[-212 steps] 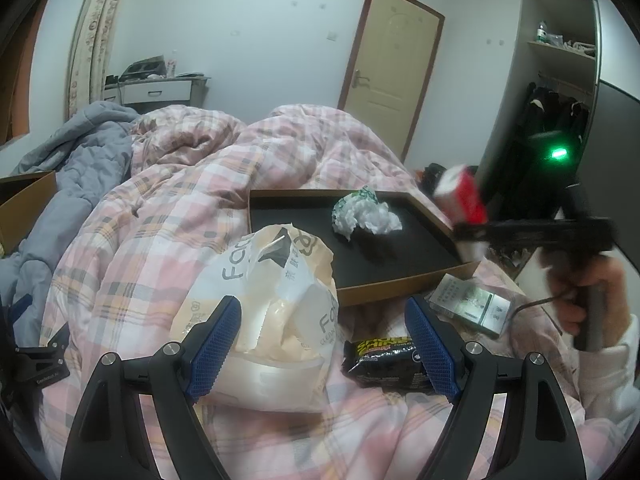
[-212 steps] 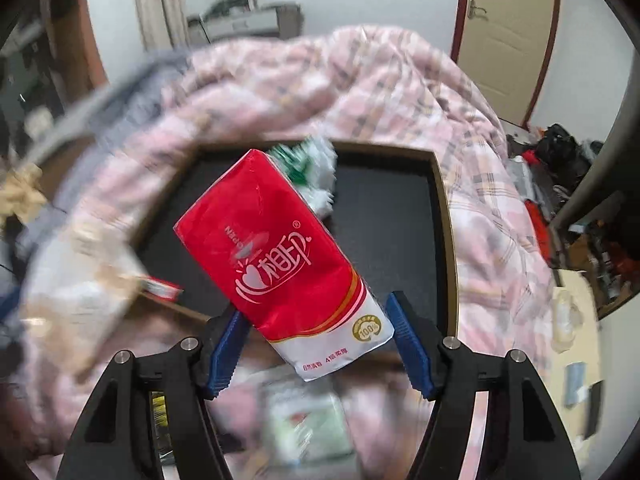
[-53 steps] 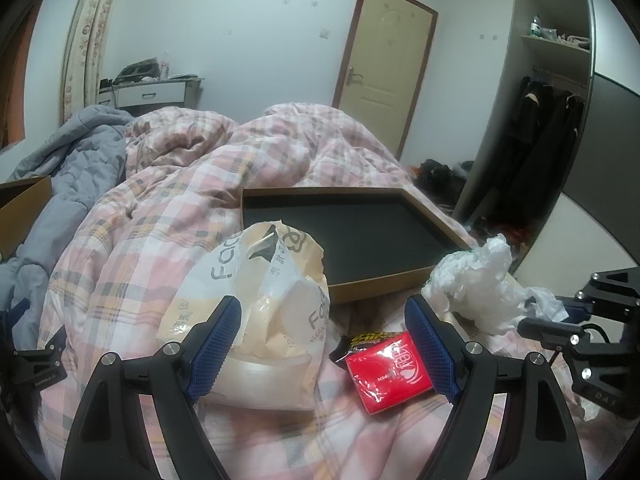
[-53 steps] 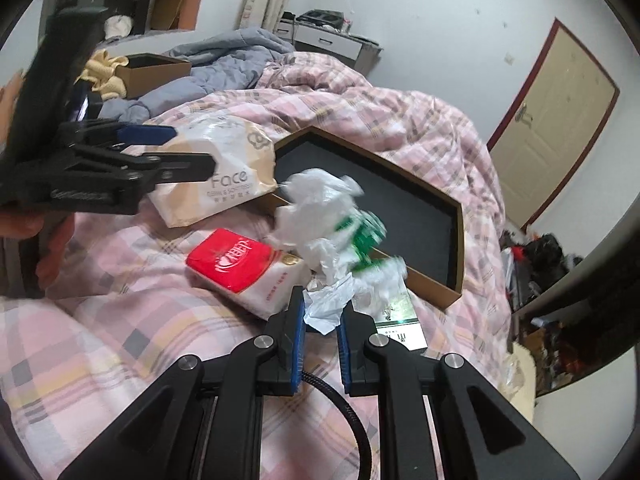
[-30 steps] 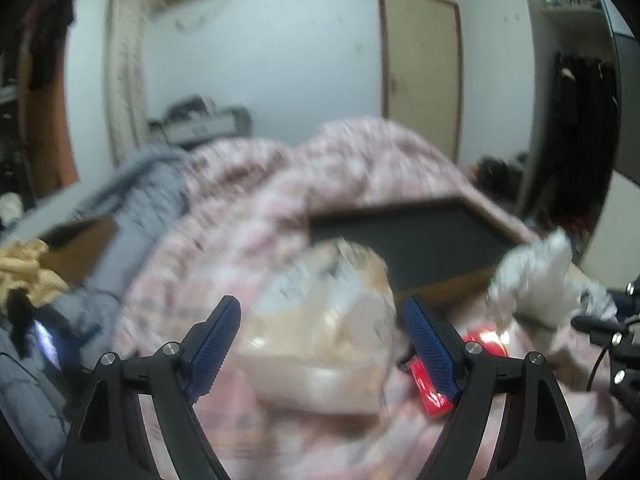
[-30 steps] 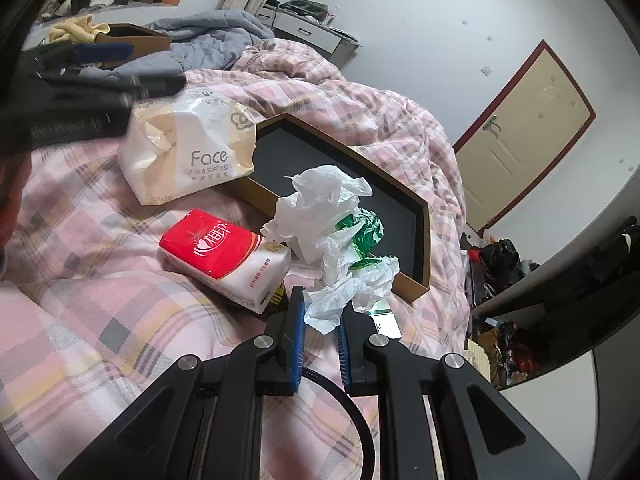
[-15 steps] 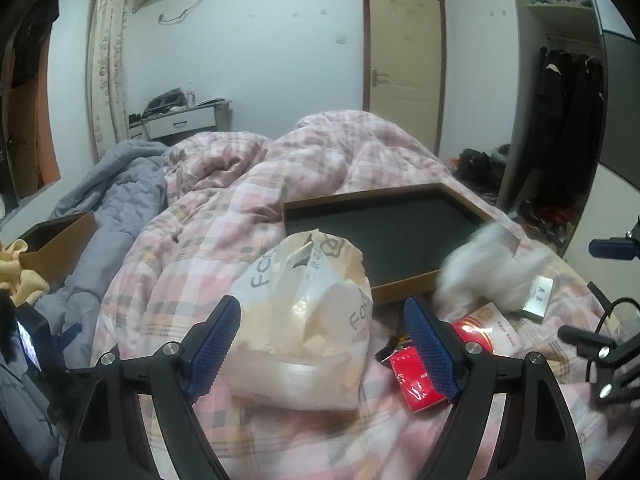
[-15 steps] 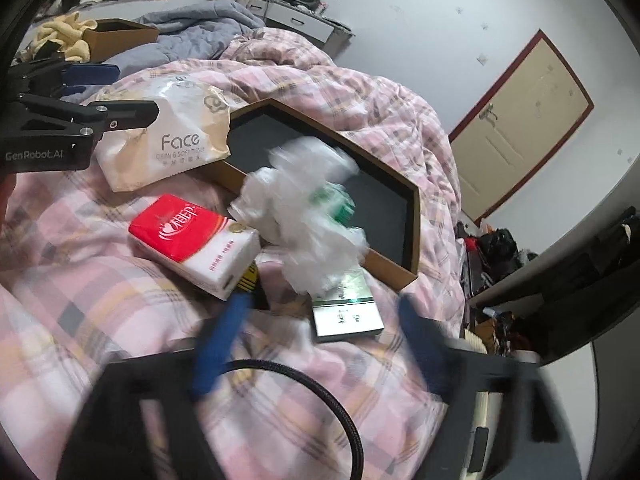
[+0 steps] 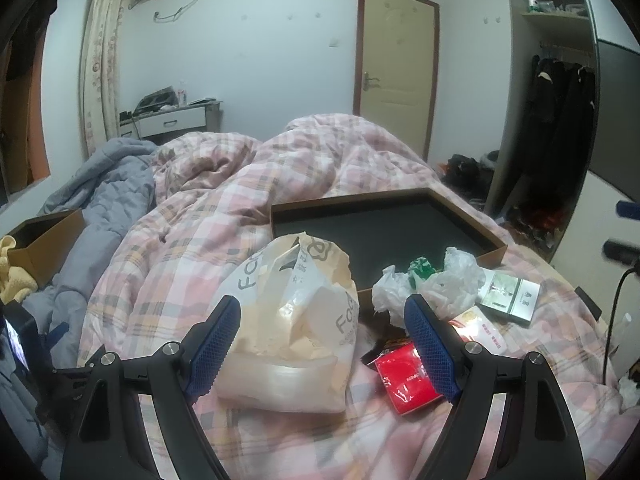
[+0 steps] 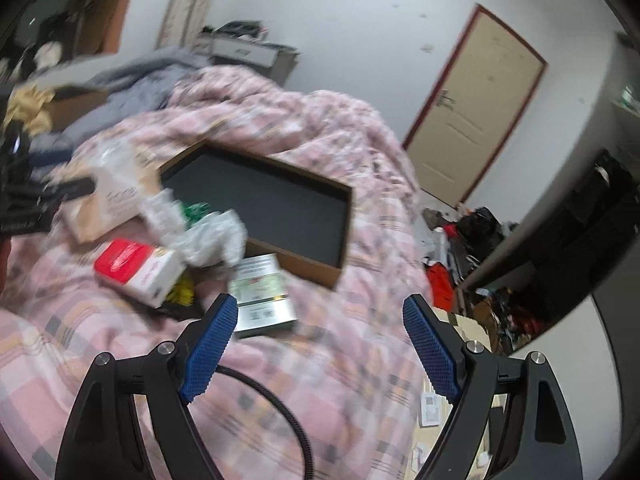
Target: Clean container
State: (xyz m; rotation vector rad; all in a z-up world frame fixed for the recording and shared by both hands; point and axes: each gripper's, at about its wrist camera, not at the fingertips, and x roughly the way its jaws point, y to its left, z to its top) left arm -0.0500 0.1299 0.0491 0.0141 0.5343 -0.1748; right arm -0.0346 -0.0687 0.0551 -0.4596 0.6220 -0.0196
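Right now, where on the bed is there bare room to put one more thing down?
The black tray interior is bare. Bare quilt lies between the right gripper and the tray's near corner. It is crowded along the tray's front edge: Face bag, crumpled plastic, red tissue pack, green box.

we see a cardboard tray point(image 9: 486, 258) with a matt black lining, crinkled glossy plastic wrap point(image 9: 432, 286), a shiny red tissue pack point(image 9: 406, 378), a soft plaid cloth quilt point(image 9: 192, 232), and knurled blue finger pads point(image 10: 210, 346).
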